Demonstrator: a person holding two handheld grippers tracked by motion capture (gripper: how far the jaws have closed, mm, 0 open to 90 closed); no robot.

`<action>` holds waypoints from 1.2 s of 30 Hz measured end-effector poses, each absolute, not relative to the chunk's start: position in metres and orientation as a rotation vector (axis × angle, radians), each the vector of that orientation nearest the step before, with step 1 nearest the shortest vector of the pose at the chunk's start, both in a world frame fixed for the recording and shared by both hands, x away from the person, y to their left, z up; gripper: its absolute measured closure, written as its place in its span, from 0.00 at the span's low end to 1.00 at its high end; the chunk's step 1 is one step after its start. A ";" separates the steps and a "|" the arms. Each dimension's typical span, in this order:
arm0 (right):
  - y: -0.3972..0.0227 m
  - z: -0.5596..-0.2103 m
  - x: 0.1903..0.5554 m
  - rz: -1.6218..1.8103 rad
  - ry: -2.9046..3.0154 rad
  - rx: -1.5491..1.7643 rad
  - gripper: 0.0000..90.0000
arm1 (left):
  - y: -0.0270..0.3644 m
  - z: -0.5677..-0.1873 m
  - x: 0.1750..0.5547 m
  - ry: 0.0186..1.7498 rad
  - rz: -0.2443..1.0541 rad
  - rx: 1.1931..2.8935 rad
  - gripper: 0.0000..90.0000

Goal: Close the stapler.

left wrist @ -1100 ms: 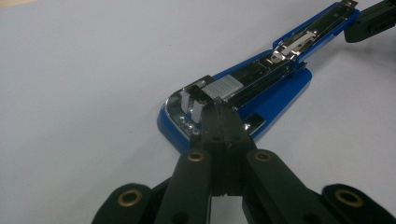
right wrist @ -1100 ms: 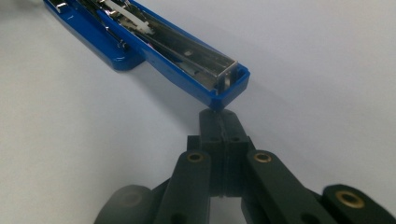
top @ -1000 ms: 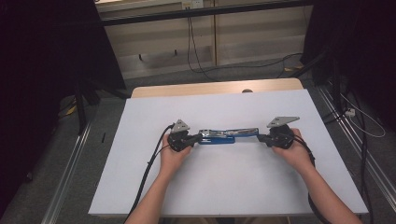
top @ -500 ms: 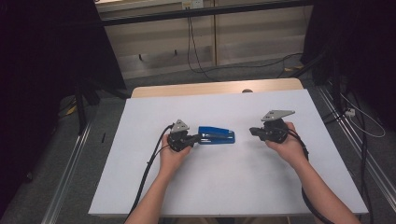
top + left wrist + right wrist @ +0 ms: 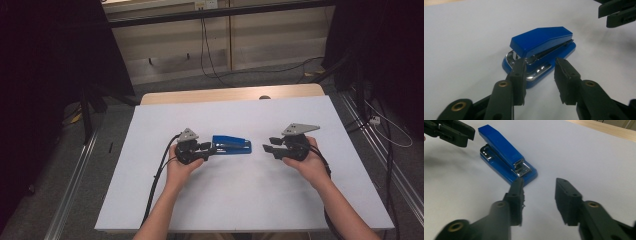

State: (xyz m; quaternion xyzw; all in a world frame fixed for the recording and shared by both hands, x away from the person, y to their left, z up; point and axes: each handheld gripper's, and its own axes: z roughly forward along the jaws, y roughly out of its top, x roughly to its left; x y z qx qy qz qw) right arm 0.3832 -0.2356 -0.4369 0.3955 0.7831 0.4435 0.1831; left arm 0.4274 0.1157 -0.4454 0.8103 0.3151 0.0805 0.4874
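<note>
Your left tool [image 5: 209, 148] sits with its jaws parted around nothing, its tips just at the near end of the blue stapler [image 5: 231, 145] lying on the white table [image 5: 250, 200], while your right tool [image 5: 268, 148], jaws likewise spread wide, hovers apart off the stapler's far end.

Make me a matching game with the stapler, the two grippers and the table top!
Things:
1. stapler
2. left hand-held gripper
3. right hand-held gripper
4. table top

Descriptions:
A. white
B. blue
C. open, apart from the stapler
D. open, right at the stapler's end

Pairs: 1-B, 2-D, 3-C, 4-A
</note>
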 end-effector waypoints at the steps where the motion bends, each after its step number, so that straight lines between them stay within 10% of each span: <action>1: -0.236 -0.437 0.380 1.258 2.207 1.108 0.61 | 0.117 -0.444 0.425 0.774 0.197 1.957 0.65; 13: -0.241 -0.439 0.344 1.295 2.153 1.157 0.39 | 0.138 -0.434 0.408 0.792 0.217 1.961 0.32; 36: -0.255 -0.443 0.303 1.237 2.130 1.151 0.23 | 0.175 -0.429 0.384 0.817 0.273 1.952 0.15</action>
